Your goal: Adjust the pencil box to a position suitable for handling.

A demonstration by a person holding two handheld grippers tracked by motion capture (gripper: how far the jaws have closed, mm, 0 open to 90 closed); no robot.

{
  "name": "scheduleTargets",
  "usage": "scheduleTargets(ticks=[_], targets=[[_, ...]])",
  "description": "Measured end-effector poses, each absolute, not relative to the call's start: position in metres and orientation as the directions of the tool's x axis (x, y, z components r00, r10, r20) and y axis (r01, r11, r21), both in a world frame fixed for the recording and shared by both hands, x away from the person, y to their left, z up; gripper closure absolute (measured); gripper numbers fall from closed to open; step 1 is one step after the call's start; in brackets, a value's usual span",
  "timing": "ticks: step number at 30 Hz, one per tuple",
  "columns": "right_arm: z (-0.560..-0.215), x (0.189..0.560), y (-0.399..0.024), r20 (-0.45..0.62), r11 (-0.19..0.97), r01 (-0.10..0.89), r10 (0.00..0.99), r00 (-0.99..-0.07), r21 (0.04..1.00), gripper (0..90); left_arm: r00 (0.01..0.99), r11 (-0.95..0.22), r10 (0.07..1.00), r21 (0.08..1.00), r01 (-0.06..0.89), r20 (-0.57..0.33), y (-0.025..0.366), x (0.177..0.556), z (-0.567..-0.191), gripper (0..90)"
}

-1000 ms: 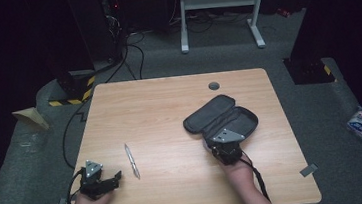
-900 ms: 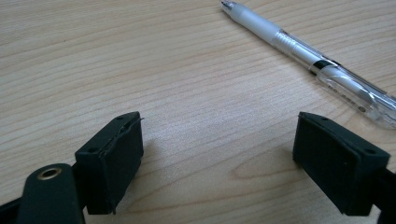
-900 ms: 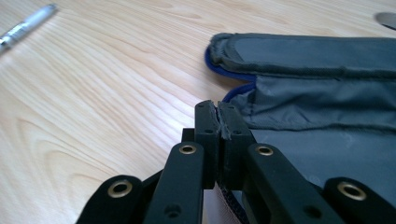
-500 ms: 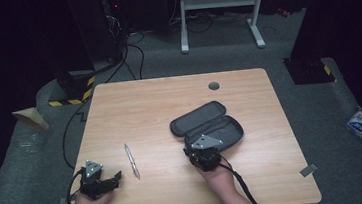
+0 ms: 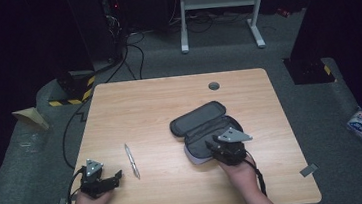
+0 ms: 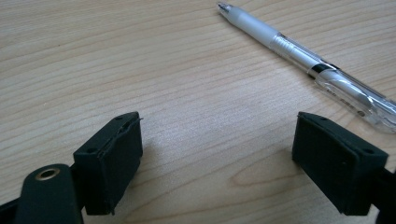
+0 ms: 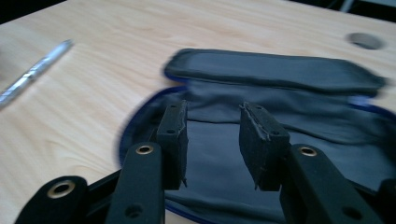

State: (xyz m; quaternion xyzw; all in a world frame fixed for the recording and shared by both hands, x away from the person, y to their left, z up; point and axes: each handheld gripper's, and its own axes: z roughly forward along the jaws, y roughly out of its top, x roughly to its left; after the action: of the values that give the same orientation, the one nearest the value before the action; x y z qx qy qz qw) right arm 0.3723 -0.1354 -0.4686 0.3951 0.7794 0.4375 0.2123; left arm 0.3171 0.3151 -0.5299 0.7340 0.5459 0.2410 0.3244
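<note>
Pencil case (image 5: pixel 203 130) dragged left; right claw (image 7: pixel 214 144) opening above it.

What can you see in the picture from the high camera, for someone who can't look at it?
An open dark pencil case lies on a wooden table, with the right gripper at its near edge, jaws just opening, nothing between them. A pen lies left of it, beside the left gripper.

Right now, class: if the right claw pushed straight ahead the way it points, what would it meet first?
Probably the pencil case: the right claw, jaws apart with nothing between them, aims into its open grey inside, with the raised flap beyond. Depth is uncertain.
</note>
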Motion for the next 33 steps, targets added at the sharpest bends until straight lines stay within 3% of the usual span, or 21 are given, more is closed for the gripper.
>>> scheduleTargets(ticks=[18, 33], targets=[[-0.454, 0.388, -0.227, 0.001, 0.231, 0.418, 0.874, -0.486, 0.879, 63.4, 0.279, -0.19, 0.96, 0.743, 0.642, 0.005, 0.316, 0.311, -0.53, 19.6], [-0.458, 0.393, -0.24, 0.035, 0.192, 0.457, 0.896, -0.443, 0.869, 59.4, 0.282, -0.19, 0.96, 0.742, 0.643, 0.002, 0.316, 0.311, -0.53, 20.0]])
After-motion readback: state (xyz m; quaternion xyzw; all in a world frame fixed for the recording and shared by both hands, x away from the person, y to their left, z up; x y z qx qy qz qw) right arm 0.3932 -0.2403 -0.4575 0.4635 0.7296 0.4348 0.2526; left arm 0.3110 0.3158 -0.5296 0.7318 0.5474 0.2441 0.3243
